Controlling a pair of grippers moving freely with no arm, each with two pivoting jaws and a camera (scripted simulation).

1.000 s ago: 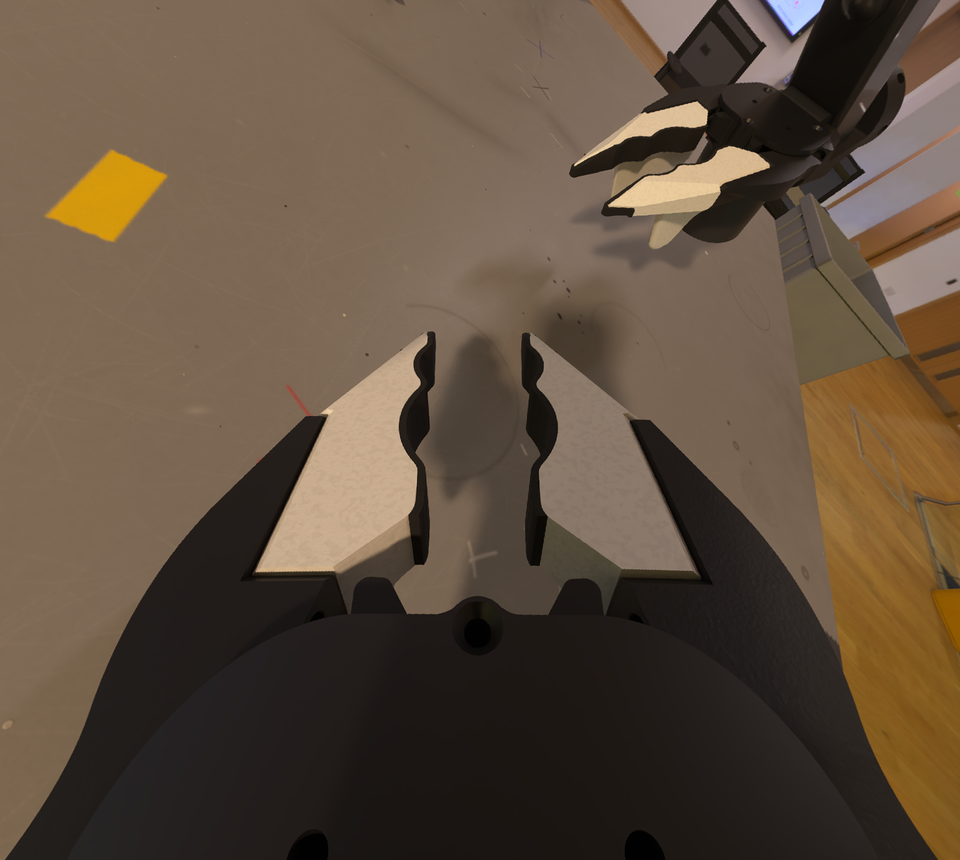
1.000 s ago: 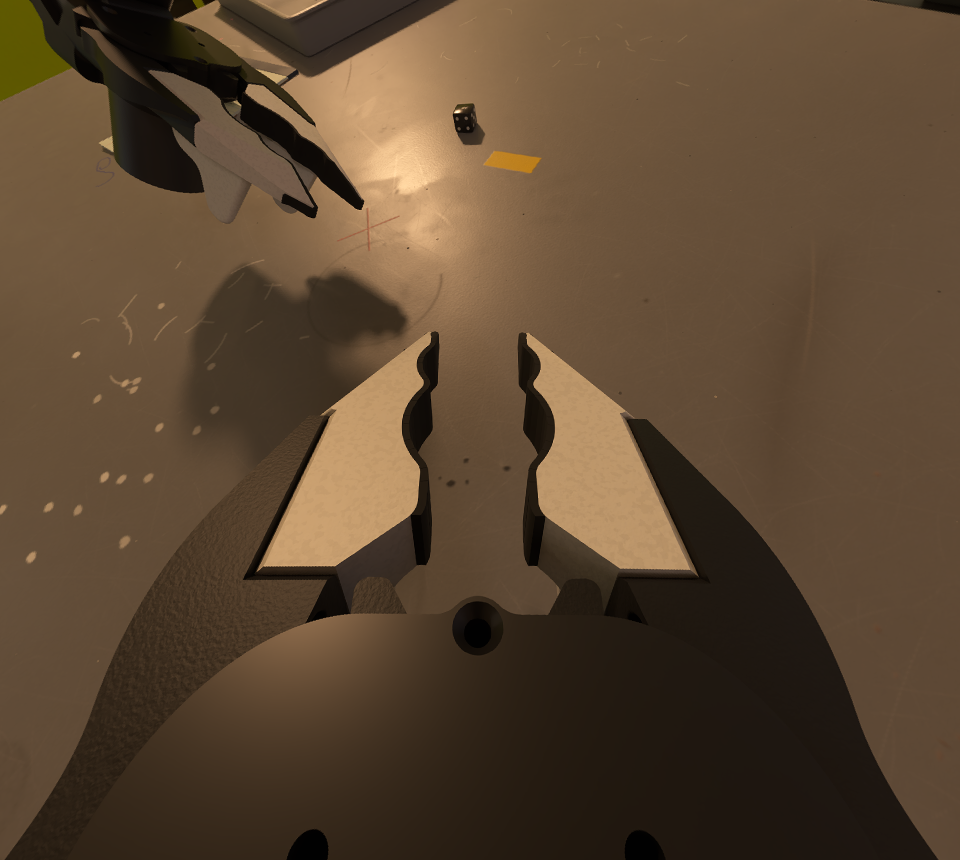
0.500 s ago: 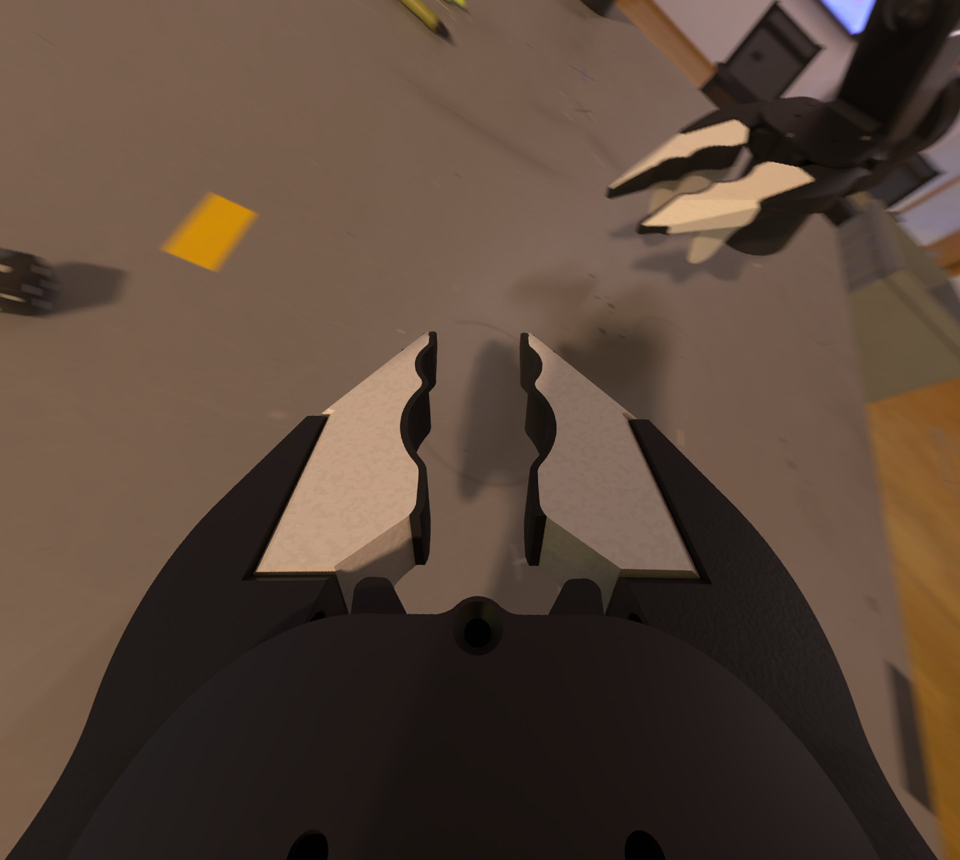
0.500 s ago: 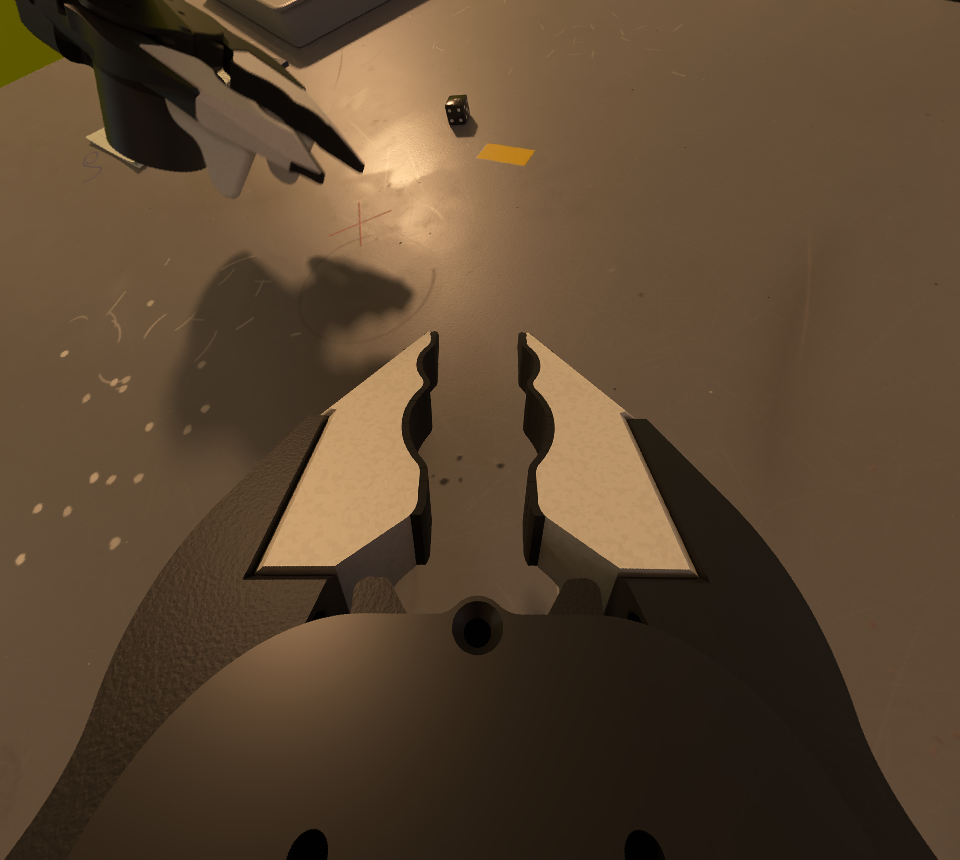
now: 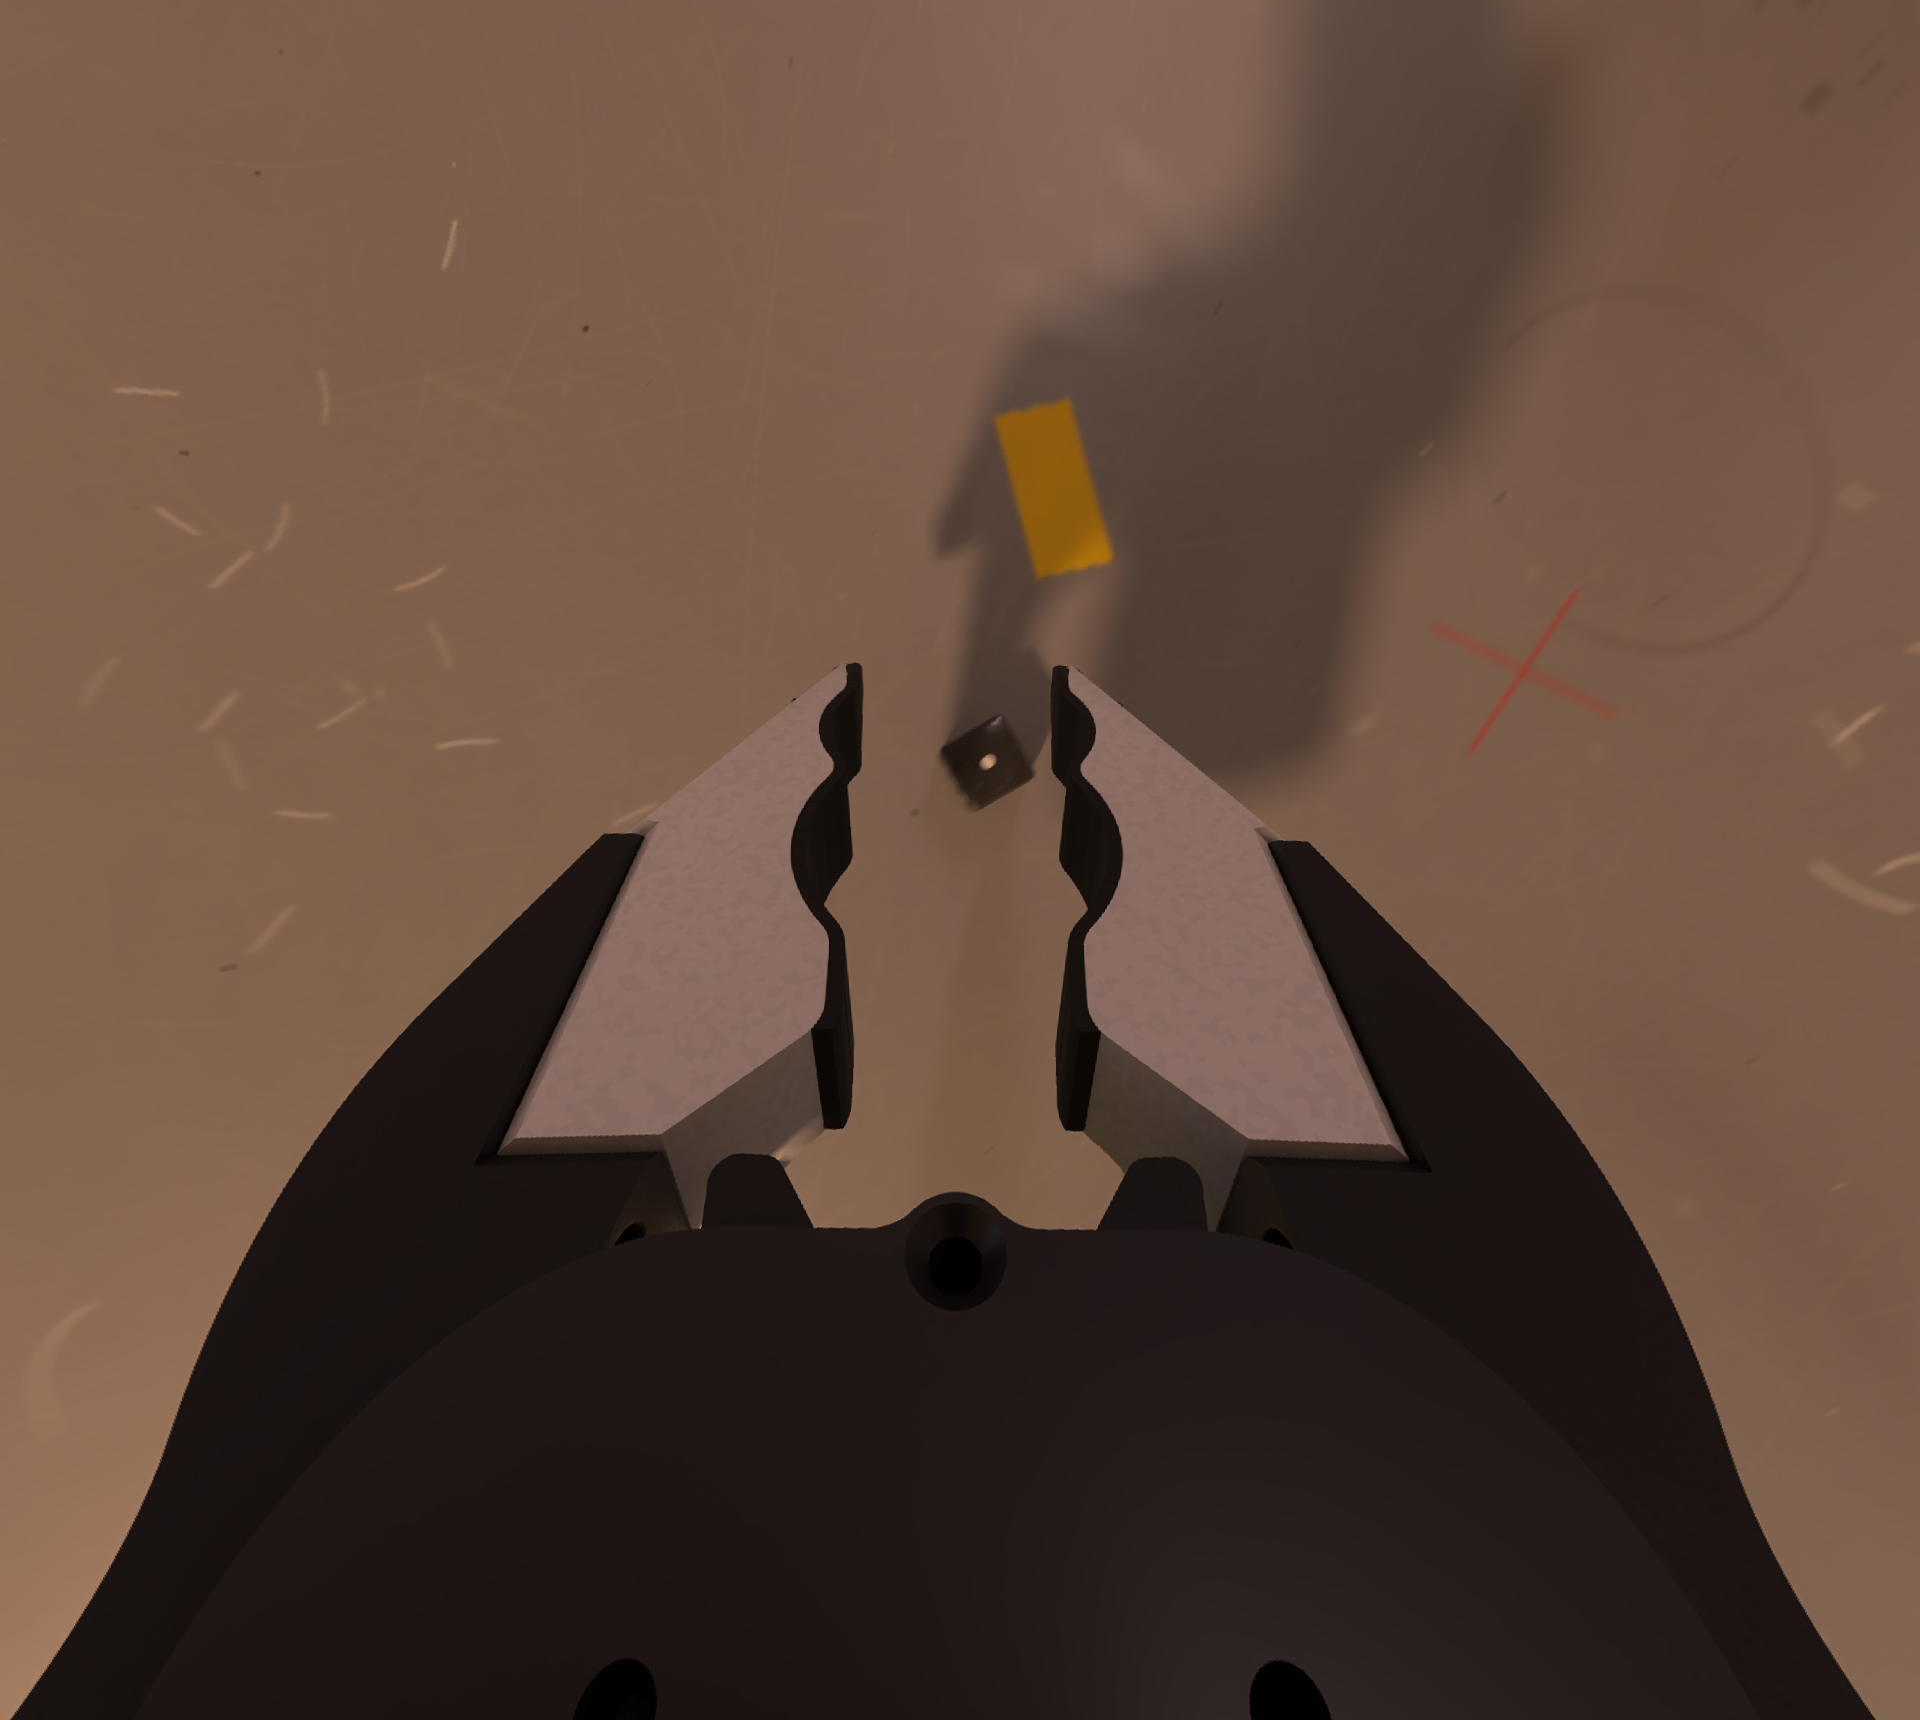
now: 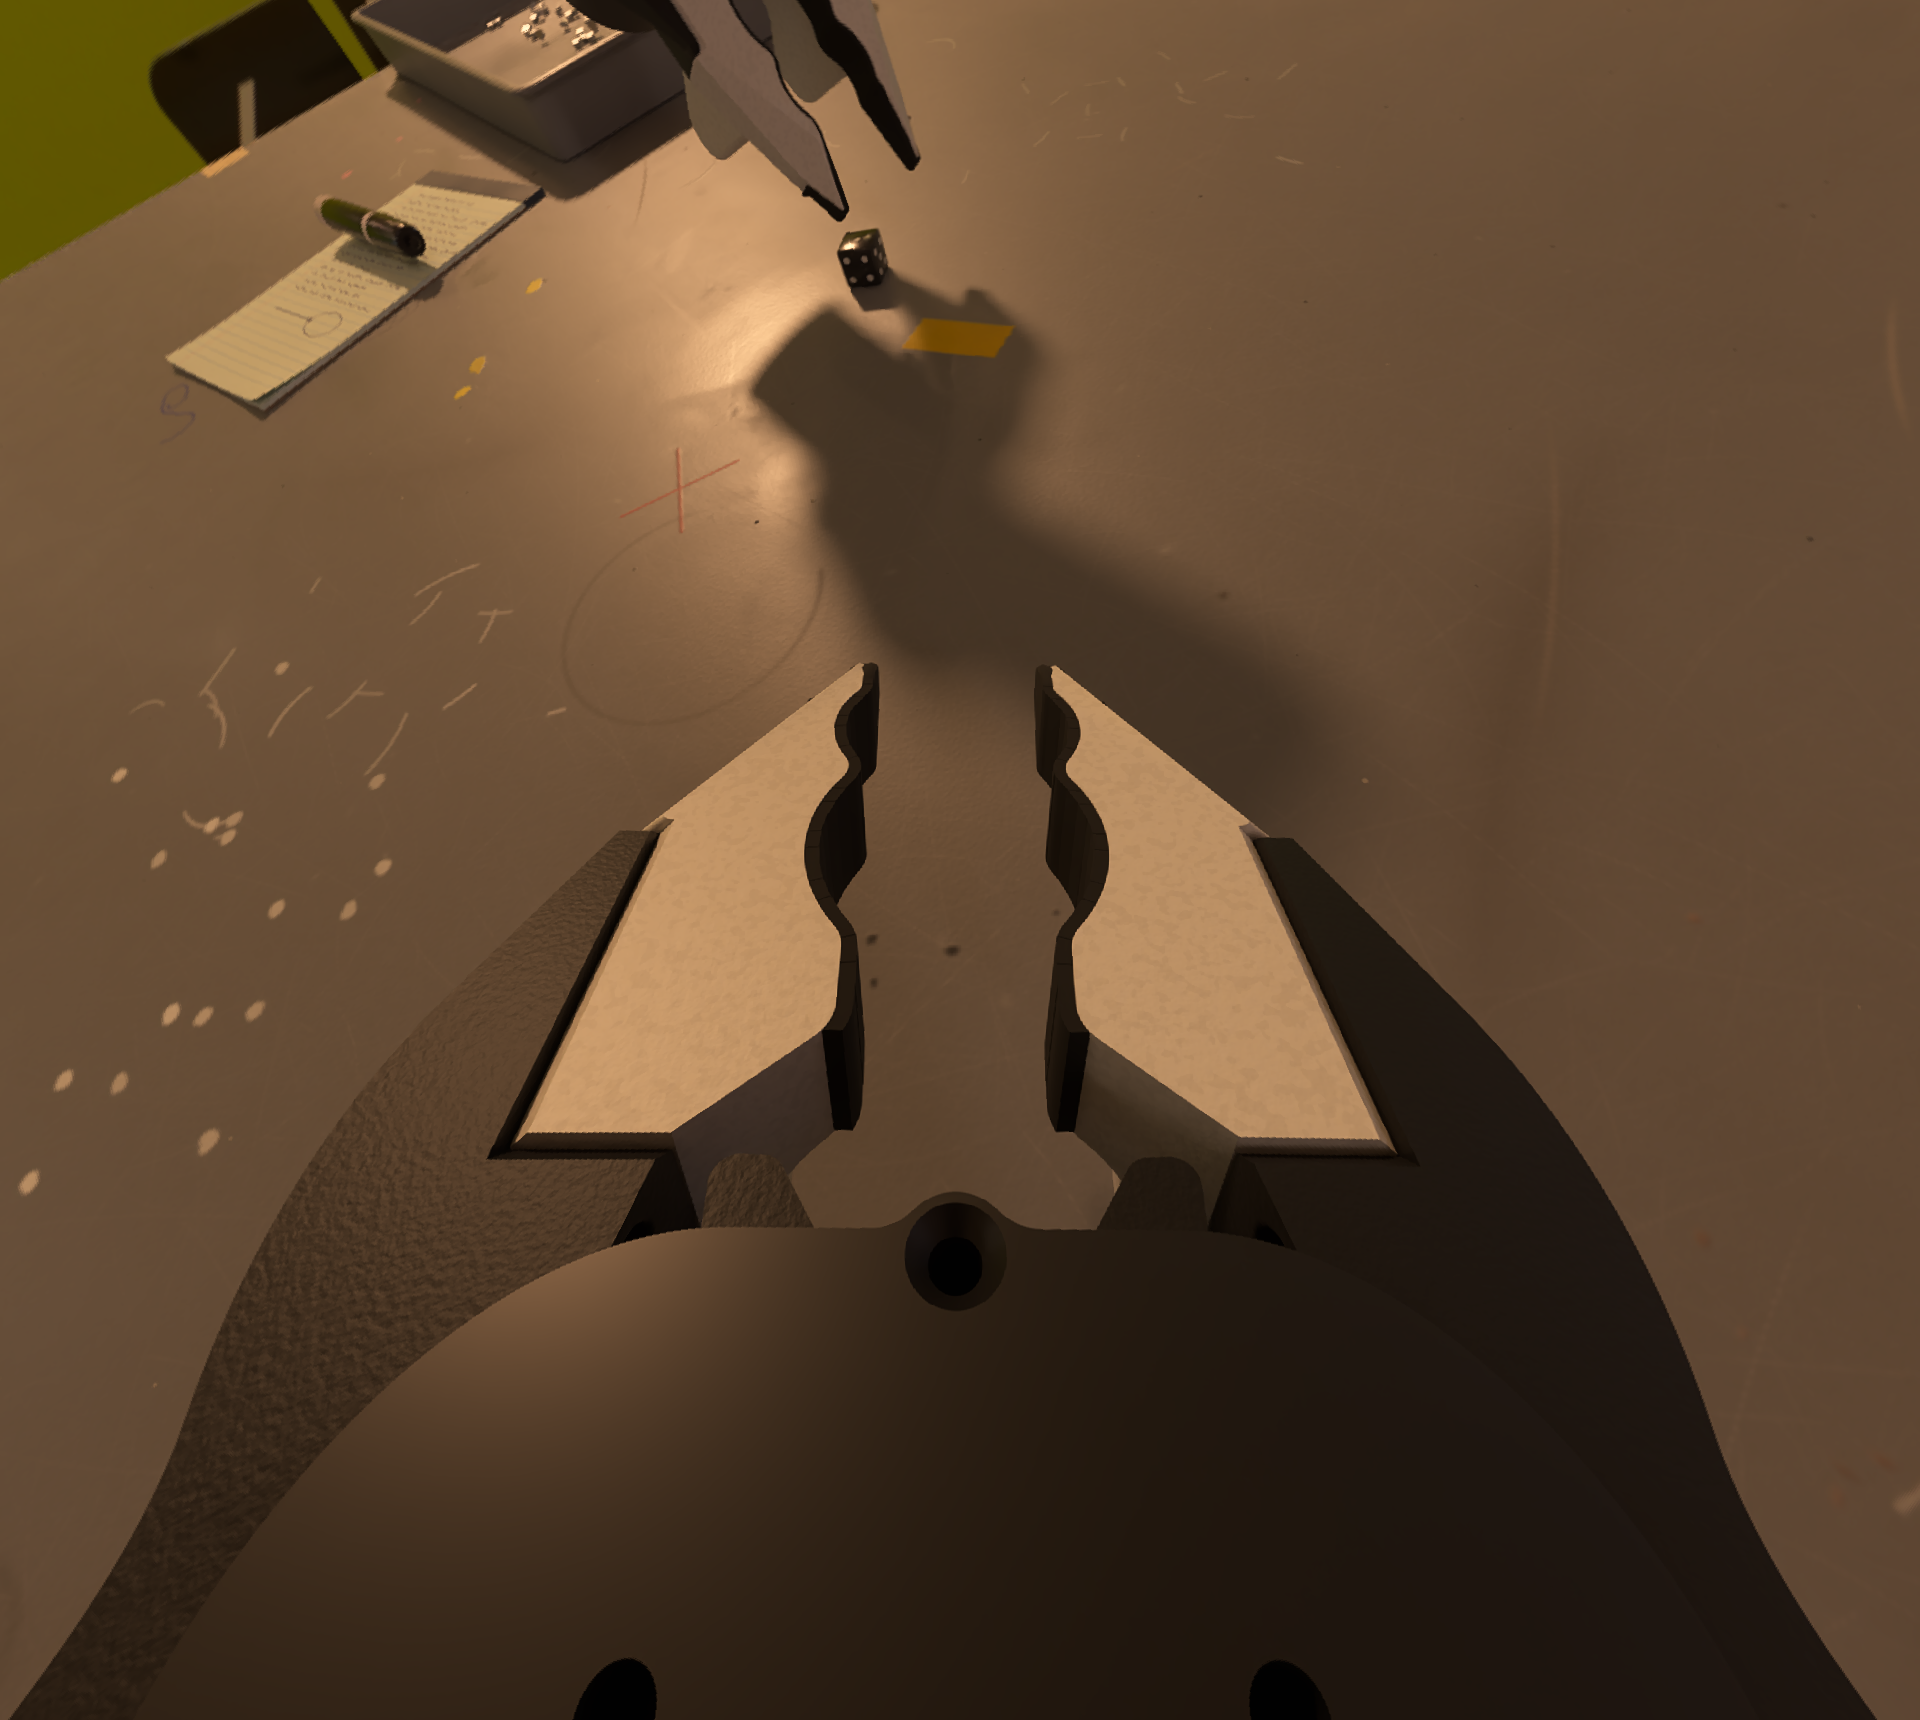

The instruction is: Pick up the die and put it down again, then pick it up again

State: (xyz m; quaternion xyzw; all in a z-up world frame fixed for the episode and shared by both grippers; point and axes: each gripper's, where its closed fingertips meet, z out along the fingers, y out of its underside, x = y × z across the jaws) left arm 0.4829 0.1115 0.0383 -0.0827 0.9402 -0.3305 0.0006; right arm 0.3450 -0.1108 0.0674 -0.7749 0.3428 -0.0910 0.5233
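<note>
The die (image 5: 987,762) is small and black with white pips and rests on the brown table. In the left wrist view it lies below and between my left gripper's (image 5: 954,683) open fingers, near the right fingertip, not touched. In the right wrist view the die (image 6: 862,257) sits far ahead, with my left gripper (image 6: 875,187) pointing down just above it, jaws apart. My right gripper (image 6: 956,683) is open and empty, hovering low over the near part of the table, well short of the die.
A yellow tape patch (image 5: 1052,486) lies just beyond the die, also seen in the right wrist view (image 6: 956,337). A red cross mark (image 6: 678,488), a grey tray of small metal bits (image 6: 520,44), and a notepad (image 6: 343,283) with a marker (image 6: 371,226) lie to the left.
My left gripper has swung across the table and tipped downward to stand over the die, which now lies between its open fingers. My right gripper has stayed nearly in place, open.
</note>
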